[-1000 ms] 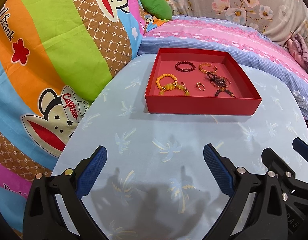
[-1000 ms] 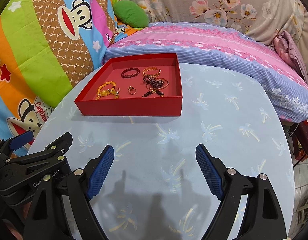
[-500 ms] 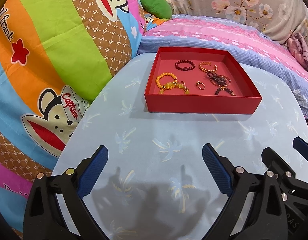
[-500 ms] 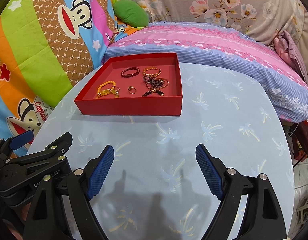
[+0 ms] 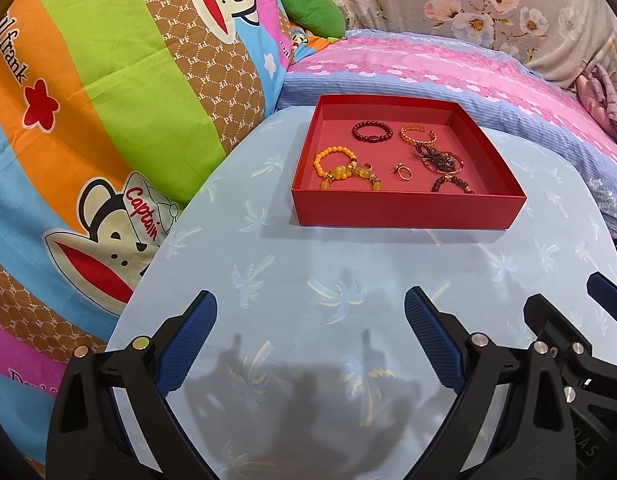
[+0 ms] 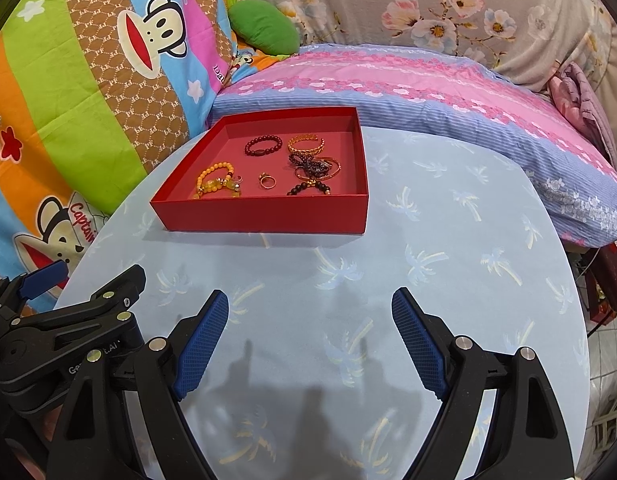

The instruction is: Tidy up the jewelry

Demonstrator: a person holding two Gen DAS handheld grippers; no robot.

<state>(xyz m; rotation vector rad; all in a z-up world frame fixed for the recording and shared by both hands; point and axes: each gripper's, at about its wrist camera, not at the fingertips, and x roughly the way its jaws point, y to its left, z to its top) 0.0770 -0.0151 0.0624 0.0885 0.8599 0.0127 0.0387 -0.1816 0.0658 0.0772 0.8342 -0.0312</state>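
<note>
Since every piece in sight already lies inside the red box (image 5: 406,208), which sits toward the far edge of the bench (image 5: 308,280), little seems left to gather: the dark bead bracelet (image 5: 370,133) and gold bangle (image 5: 418,135) lie apart near the box's far wall, the yellow bead bracelets (image 5: 340,168) and ring (image 5: 403,171) nearer, but a dark tangle (image 5: 440,160) looks unsorted. Neither the left hand-held gripper (image 5: 310,312) nor the right hand-held gripper (image 6: 310,308) holds anything; both hover spread wide over the bench's near edge
</note>
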